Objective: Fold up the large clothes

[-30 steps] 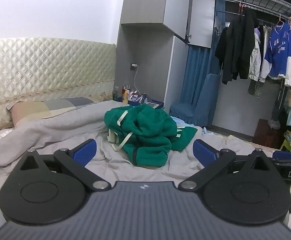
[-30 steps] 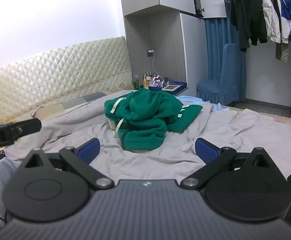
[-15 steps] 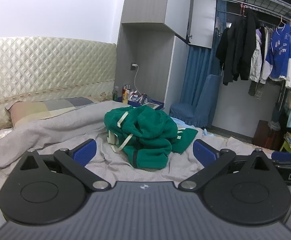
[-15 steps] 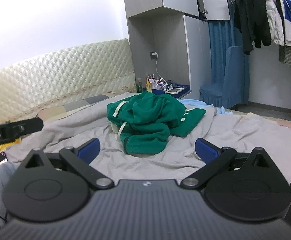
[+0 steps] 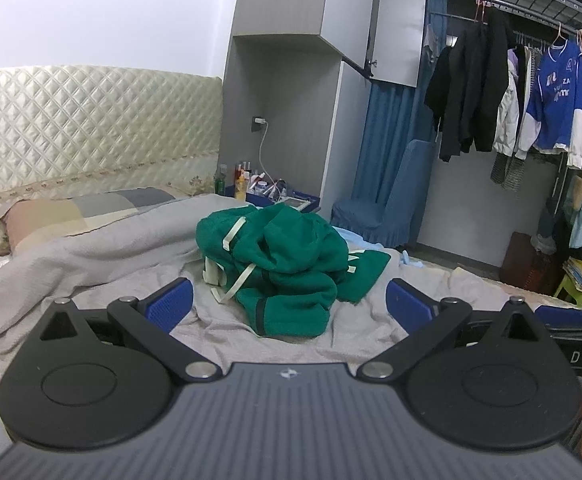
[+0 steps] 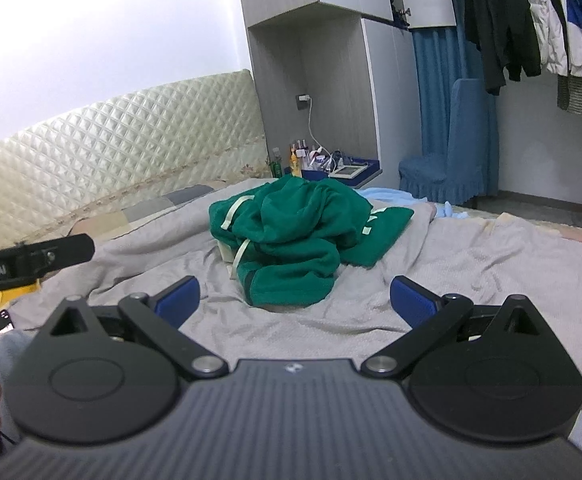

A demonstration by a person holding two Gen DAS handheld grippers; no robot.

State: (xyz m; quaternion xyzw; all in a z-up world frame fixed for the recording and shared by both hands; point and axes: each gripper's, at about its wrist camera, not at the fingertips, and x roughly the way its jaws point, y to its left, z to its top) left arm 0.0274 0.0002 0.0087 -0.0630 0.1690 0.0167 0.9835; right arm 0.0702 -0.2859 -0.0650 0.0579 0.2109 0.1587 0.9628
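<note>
- We see the green garment (image 5: 287,268) bunched in a loose heap with pale strips across it, lying on the grey bedsheet (image 5: 91,264) at the centre of the left wrist view.
- Our left tool (image 5: 289,304) sits at the bottom of that frame with its blue pads (image 5: 171,304) spread wide apart and nothing between them.
- The heap lies ahead of the left tool, apart from it, framed in the gap between the two pads.
- In the right wrist view the same green garment (image 6: 299,236) lies at mid-frame, a little above the right tool (image 6: 295,298), whose blue pads (image 6: 415,300) also stand spread and hold nothing.
- The garment's nearest folded edge comes close to the line between the right tool's pads, but we see a strip of bare sheet between them.
- At the left edge of the right wrist view the left tool's black body (image 6: 31,262) pokes in, well to the left of the heap.
- Behind the heap, in the upper left of both frames, stands the quilted headboard (image 5: 91,120); a pillow (image 5: 79,216) lies below it.
- At the upper right of the left wrist view, hanging clothes (image 5: 511,92) fill an open wardrobe, and a blue-covered chair (image 5: 387,204) stands below them.
</note>
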